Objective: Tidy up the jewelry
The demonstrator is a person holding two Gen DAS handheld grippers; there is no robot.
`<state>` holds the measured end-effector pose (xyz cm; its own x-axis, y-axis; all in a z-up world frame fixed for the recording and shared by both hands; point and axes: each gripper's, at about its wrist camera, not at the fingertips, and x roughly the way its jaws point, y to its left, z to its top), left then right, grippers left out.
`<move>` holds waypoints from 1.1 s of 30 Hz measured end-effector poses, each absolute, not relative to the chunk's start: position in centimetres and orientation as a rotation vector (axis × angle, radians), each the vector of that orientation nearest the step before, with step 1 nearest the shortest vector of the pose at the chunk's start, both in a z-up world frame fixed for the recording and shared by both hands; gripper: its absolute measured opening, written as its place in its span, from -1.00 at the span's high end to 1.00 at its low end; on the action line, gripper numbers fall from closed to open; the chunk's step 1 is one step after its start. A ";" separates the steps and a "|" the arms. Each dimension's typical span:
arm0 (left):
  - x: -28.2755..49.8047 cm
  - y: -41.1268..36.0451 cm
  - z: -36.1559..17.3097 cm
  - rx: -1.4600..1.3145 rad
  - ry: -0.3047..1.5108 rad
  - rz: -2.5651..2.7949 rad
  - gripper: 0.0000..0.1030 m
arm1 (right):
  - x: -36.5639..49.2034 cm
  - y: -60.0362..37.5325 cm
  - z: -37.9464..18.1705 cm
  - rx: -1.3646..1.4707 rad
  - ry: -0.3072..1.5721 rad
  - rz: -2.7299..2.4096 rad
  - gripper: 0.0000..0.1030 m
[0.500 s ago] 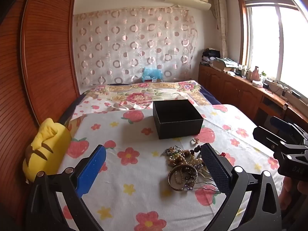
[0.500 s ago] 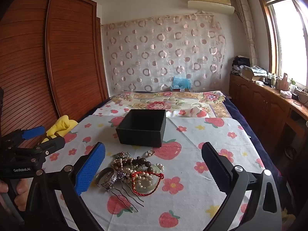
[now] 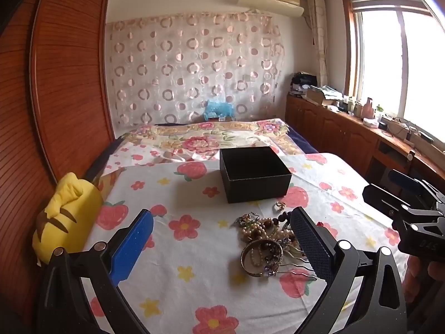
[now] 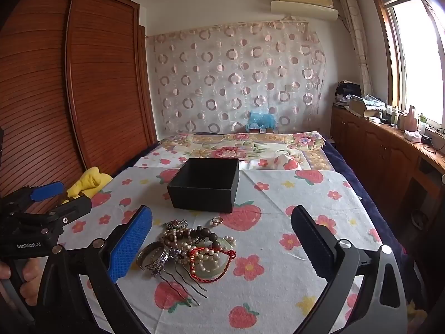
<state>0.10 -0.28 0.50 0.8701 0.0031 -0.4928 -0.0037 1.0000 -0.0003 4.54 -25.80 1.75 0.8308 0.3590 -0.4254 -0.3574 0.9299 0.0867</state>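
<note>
On the bed's strawberry-and-flower printed cloth [image 4: 278,194] a tangled heap of jewelry [image 4: 192,245] lies just in front of an open black box [image 4: 205,185]; the box stands upright, lid off, its dark inside showing nothing I can make out; a small ring [image 4: 217,220] rests apart from the heap, between it and the near wall of the box. Within the heap, a silver bangle [image 4: 153,257] sits at its left edge in the right wrist view; a red cord bracelet [image 4: 212,264] loops over pearl strands and a pale green disc; dark wooden beads [image 4: 205,233] curve along the far side; a metal hair comb [image 4: 180,284] points its prongs toward the camera.

The left gripper [image 3: 221,243] hovers low over the cloth with its jaws spread wide and nothing between them; its dark right finger [image 3: 308,239] overlaps the right side of the heap in that view, though I cannot tell whether it touches; the same bangle [image 3: 261,256] shows just beside it. The right gripper [image 4: 221,239] is likewise spread wide and holds nothing; the heap sits between its fingers, nearer the blue left pad [image 4: 130,243].

A yellow plush toy [image 3: 66,214] leans at the bed's left edge against the wooden wardrobe [image 3: 69,83]; a circle-patterned curtain [image 3: 194,66] hangs behind the bed.
</note>
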 end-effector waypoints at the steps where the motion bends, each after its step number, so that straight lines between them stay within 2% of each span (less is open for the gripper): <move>1: 0.0 -0.4 0.8 -0.002 0.514 0.004 -0.85 | 4.5 -25.8 1.8 0.003 0.452 0.380 -0.96; 33: -0.5 -0.5 1.3 -0.003 0.502 0.003 -0.85 | 4.5 -25.9 1.8 0.005 0.449 0.381 -0.96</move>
<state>-0.51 -0.50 1.27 0.8765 0.0020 -0.4814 -0.0035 1.0000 -0.0022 4.49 -25.86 1.77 0.8316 0.3603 -0.4226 -0.3583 0.9295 0.0874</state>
